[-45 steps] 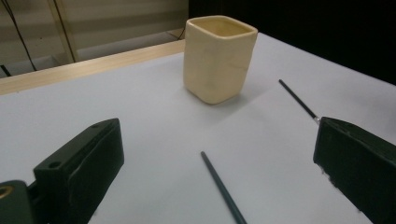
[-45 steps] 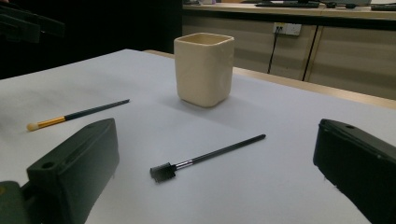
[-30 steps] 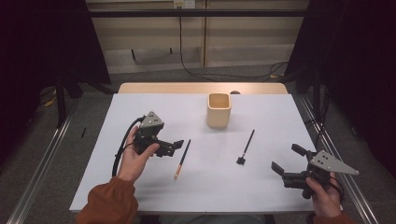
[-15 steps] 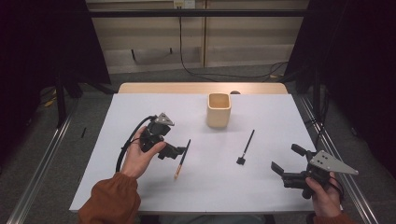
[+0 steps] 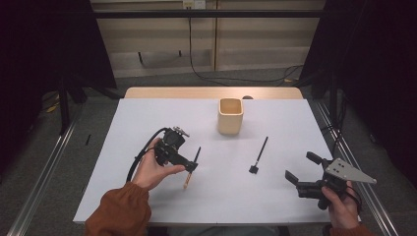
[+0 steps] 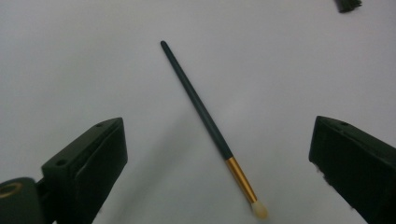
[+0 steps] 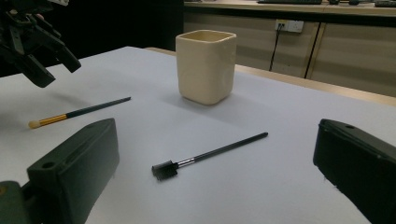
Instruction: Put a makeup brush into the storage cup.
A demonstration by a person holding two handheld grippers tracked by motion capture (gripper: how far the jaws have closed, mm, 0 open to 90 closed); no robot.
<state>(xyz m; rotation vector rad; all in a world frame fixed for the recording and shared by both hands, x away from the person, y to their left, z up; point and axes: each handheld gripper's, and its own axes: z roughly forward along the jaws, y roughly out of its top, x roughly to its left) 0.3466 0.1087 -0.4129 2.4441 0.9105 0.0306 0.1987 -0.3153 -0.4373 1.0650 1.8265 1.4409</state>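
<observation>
A slim dark brush with a gold ferrule and pale tip (image 5: pixel 192 167) lies on the white table, left of centre. My left gripper (image 5: pixel 187 164) hovers right over it, tilted down and open. In the left gripper view the brush (image 6: pixel 205 119) lies diagonally between the wide-apart jaws of the left gripper (image 6: pixel 218 126), untouched. A black comb-tipped brush (image 5: pixel 259 155) lies right of centre. My right gripper (image 5: pixel 302 167) is held open near the front right corner. In its own view the right gripper (image 7: pixel 217 126) faces the comb brush (image 7: pixel 210 154).
A cream square cup (image 5: pixel 230 116) stands upright at the back middle of the white table (image 5: pixel 147 123). The right gripper view shows the cup (image 7: pixel 205 65) beyond the brushes. Metal rails run along both table sides, and cables lie on the floor behind.
My left gripper has moved right and tipped downward until it hangs over the gold-ferruled brush. The right gripper and both brushes have stayed put.
</observation>
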